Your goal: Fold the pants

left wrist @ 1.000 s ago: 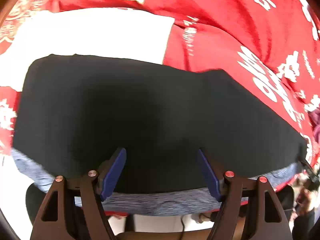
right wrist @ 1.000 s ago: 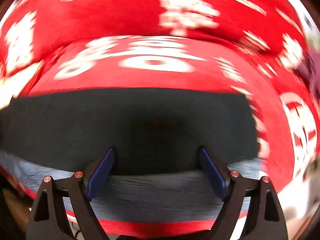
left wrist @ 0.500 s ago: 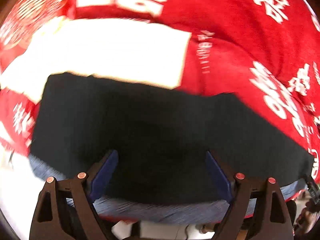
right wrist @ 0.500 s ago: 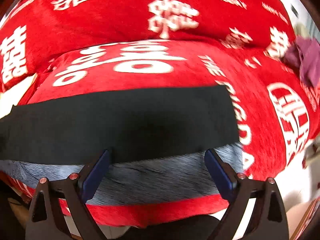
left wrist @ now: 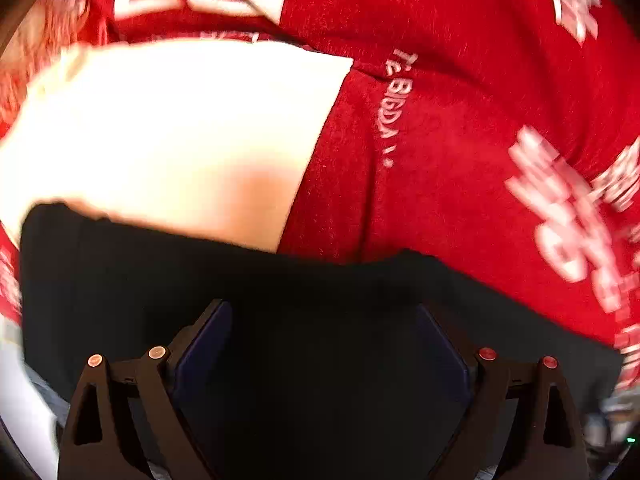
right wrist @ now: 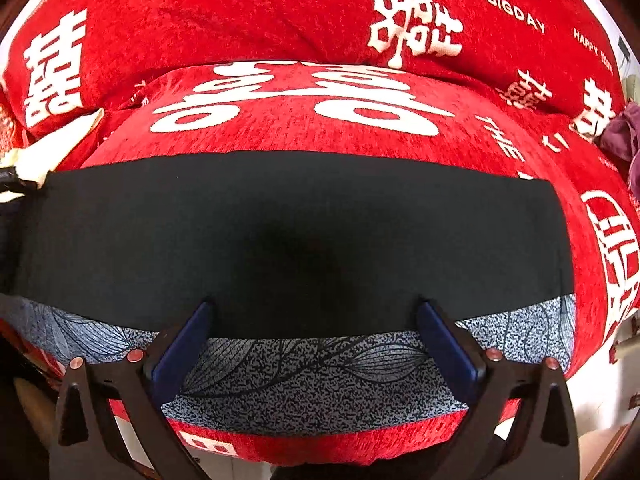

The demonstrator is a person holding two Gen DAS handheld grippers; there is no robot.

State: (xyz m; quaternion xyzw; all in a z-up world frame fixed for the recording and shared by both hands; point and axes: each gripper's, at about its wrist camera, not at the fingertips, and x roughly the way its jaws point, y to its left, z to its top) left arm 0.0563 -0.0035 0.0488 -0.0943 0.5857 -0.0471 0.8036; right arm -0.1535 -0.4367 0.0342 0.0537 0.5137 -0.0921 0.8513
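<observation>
Your right tongs (right wrist: 314, 334) hang with the fingers (right wrist: 182, 354) spread wide apart, gripping nothing. Between and just beyond them lie the pants (right wrist: 288, 236), a flat black band stretched across the whole width of the right wrist view. The fingertips sit at the near edge of that black cloth, over a strip of grey cloth with a dark leaf pattern (right wrist: 320, 372) that shows along the near side of the pants; you cannot tell from the picture whether that strip is part of the pants or a separate piece.

Your left tongs (left wrist: 324, 340) are likewise spread, with nothing clamped. Here the pants (left wrist: 320, 300) fill the space between and under the fingers (left wrist: 208, 336), so the tips lie over the black cloth itself. This view is blurred.

The pants look smooth, with straight far and right edges in the right wrist view. They lie on a red cover with white lettering (right wrist: 280, 12), draped over a cushioned seat. Beyond their far edge on the left side lies a white sheet (left wrist: 172, 132), partly overlapped by the black cloth. A purple cloth (right wrist: 622, 136) sits well apart at the right.
</observation>
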